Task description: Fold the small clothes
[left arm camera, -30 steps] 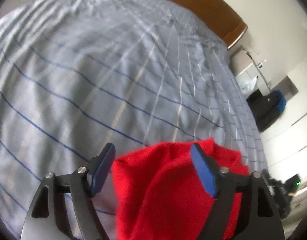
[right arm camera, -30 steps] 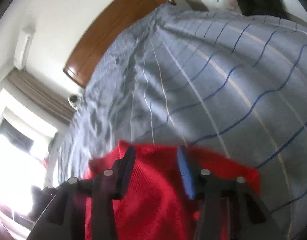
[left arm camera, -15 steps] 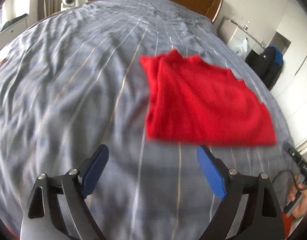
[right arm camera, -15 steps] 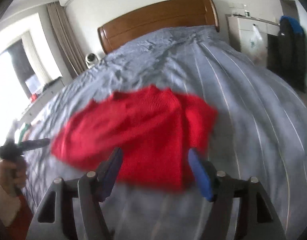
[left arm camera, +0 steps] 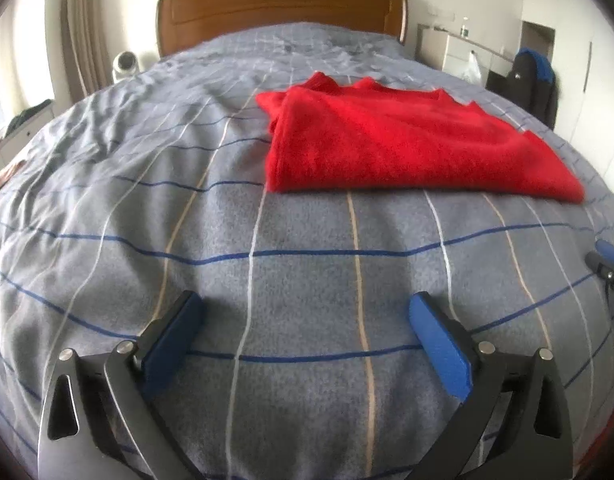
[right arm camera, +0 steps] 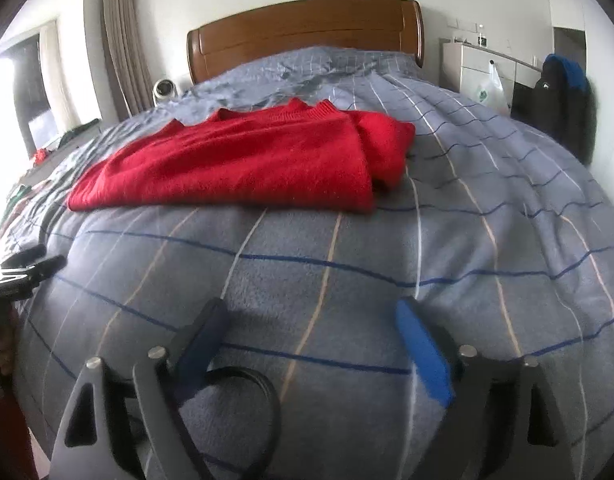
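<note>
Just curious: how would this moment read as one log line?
red sweater: folded, on bed | left gripper: open, empty | right gripper: open, empty

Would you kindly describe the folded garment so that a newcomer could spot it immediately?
Start at the bed with the wooden headboard and grey checked blanket. In its middle lies the red sweater, folded flat. It is the only bright red thing on the blanket, and nothing touches it.

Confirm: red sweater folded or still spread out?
Folded. The red sweater lies doubled on the bedspread, a clean fold edge nearest the cameras, layered edges at one side. Neither tool touches it.
</note>
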A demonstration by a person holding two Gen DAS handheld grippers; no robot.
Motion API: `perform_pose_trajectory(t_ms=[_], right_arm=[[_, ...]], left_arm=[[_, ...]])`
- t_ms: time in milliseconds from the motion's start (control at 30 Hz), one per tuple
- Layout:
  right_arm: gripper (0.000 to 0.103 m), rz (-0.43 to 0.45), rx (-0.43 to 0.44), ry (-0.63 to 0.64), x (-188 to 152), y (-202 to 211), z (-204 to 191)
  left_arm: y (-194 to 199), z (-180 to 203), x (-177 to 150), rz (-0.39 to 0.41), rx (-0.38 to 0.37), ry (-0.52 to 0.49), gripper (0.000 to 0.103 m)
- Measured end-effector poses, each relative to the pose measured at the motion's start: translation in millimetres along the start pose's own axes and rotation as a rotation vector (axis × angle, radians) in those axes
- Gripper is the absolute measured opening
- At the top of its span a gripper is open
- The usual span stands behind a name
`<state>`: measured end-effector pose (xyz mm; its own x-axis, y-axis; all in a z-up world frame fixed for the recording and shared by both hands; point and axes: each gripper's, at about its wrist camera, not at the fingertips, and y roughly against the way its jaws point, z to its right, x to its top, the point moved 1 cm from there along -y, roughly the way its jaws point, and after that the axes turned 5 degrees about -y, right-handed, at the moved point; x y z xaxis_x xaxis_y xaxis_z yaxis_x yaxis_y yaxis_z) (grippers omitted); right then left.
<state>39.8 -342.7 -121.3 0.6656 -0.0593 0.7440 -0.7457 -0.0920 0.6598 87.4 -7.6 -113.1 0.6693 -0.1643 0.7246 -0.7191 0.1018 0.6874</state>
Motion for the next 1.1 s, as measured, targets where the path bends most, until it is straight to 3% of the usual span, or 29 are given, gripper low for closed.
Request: perform_pose_trajectory(t_ms=[133, 1100], right_arm=[[0.088, 0.019, 0.004, 0.005, -2.4, -2.1, 0.0], [0.089, 0.025, -0.012, 0.013, -7.4, -3.3, -4.3]], left_arm=[[1.3, 4.4, -7.6, 0.026, 0.01, -0.017, 0.102], [0.0, 7.4, -8.6, 0.017, 0.005, -0.024, 0.102]])
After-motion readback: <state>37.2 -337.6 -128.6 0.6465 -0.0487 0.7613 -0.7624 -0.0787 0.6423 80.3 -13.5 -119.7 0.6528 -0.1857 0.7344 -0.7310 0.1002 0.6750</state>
